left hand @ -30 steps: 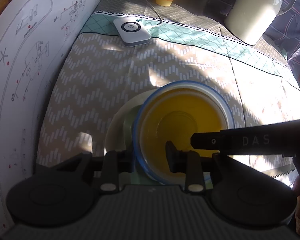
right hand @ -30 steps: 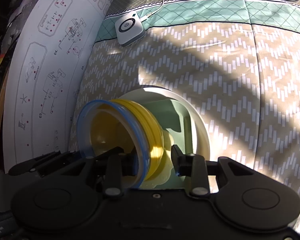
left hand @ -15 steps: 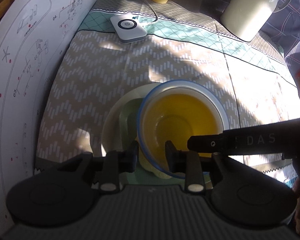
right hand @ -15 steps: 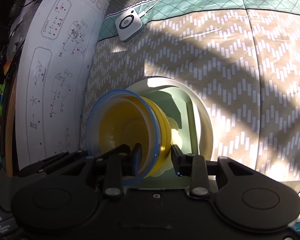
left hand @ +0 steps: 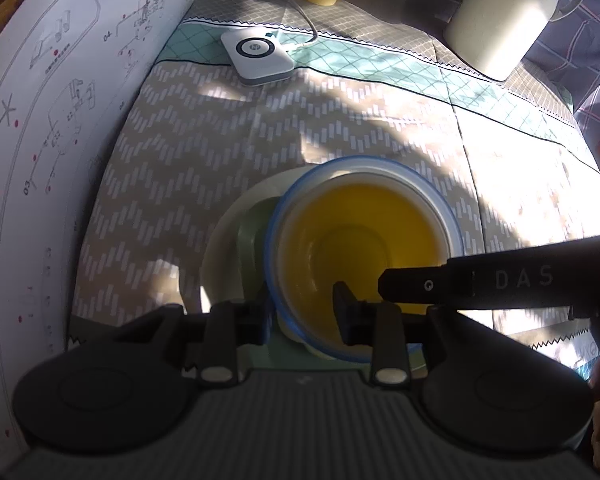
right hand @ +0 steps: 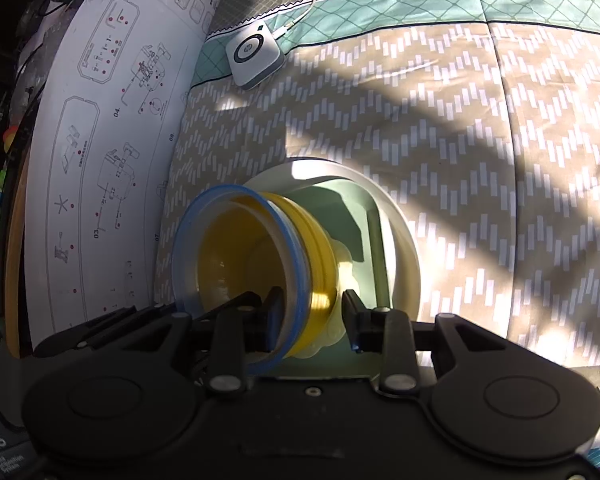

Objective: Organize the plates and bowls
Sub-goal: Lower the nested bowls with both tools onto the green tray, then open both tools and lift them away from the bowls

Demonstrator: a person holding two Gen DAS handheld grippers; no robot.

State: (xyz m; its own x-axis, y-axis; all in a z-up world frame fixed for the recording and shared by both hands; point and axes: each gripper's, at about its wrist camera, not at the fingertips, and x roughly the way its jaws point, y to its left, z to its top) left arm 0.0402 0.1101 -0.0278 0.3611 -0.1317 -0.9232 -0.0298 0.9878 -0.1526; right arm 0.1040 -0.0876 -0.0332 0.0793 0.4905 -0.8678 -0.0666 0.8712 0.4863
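The yellow plastic bowl with a blue rim [left hand: 364, 248] sat tilted on the round white plate with a pale green centre [right hand: 396, 240], which lay on the chevron-patterned cloth [right hand: 460, 128]. The left gripper [left hand: 302, 314] straddled the bowl's near rim, its jaws opening. The right gripper [right hand: 312, 316] had its jaws clenched on the bowl's wall. As I judged it, with one grip loosening, the tilted bowl could swing or slide off the plate.
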